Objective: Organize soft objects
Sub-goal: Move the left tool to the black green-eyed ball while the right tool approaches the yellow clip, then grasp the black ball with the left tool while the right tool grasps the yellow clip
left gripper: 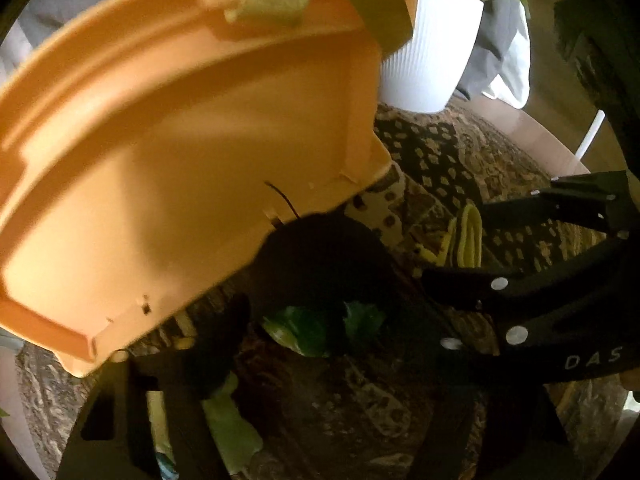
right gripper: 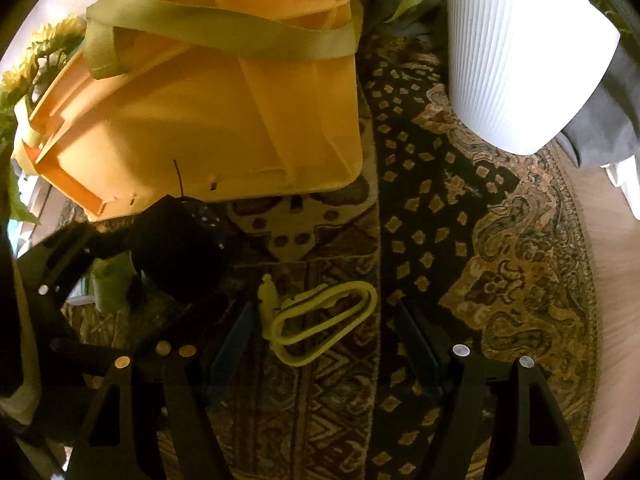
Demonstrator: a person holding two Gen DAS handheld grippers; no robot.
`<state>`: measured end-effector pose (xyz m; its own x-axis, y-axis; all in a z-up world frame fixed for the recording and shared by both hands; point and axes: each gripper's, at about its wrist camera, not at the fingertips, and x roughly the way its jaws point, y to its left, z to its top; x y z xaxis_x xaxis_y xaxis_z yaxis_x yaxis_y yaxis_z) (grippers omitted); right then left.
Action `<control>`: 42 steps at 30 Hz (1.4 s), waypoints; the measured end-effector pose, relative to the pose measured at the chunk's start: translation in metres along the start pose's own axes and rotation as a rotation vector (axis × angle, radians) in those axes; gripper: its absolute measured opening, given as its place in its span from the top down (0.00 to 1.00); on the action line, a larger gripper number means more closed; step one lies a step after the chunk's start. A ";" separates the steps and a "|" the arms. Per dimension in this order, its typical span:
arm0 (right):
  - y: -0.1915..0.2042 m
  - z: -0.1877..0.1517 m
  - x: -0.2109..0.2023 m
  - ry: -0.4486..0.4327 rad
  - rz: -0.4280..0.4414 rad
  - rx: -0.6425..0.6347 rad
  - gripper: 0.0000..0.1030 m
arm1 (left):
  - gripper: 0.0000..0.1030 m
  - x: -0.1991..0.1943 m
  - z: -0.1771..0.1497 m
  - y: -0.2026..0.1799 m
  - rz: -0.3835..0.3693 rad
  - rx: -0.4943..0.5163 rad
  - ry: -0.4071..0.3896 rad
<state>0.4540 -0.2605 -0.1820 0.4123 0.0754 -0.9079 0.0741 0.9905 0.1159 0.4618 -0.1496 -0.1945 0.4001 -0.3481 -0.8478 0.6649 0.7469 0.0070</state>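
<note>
An orange plastic bin (left gripper: 180, 152) with a yellow-green strap (right gripper: 224, 36) over its rim stands on a patterned rug; it also shows in the right wrist view (right gripper: 208, 120). My left gripper (left gripper: 320, 308) is shut on a black soft object (left gripper: 324, 256) with a green patch, held just beside the bin's lower corner; the same object shows in the right wrist view (right gripper: 180, 248). My right gripper (right gripper: 324, 340) is open, its fingers either side of a yellow-green loop (right gripper: 320, 320) lying on the rug. That gripper shows in the left wrist view (left gripper: 472, 236) too.
A white ribbed plant pot (right gripper: 520, 52) stands on the rug (right gripper: 460, 240) at the far right, also in the left wrist view (left gripper: 428, 48). Sunflowers (right gripper: 36, 60) lie left of the bin. Light green cloth (left gripper: 232, 428) lies under my left gripper. Bare floor (right gripper: 616, 248) borders the rug.
</note>
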 end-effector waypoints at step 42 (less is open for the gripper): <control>0.020 -0.022 -0.079 -0.198 0.019 -0.010 0.47 | 0.49 -0.102 -0.026 0.012 0.016 -0.319 -0.182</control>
<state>0.4034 -0.2443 -0.1167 0.5842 0.0705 -0.8085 0.0563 0.9903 0.1270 0.4124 -0.0906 -0.1212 0.5336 -0.4087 -0.7404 0.4388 0.8822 -0.1707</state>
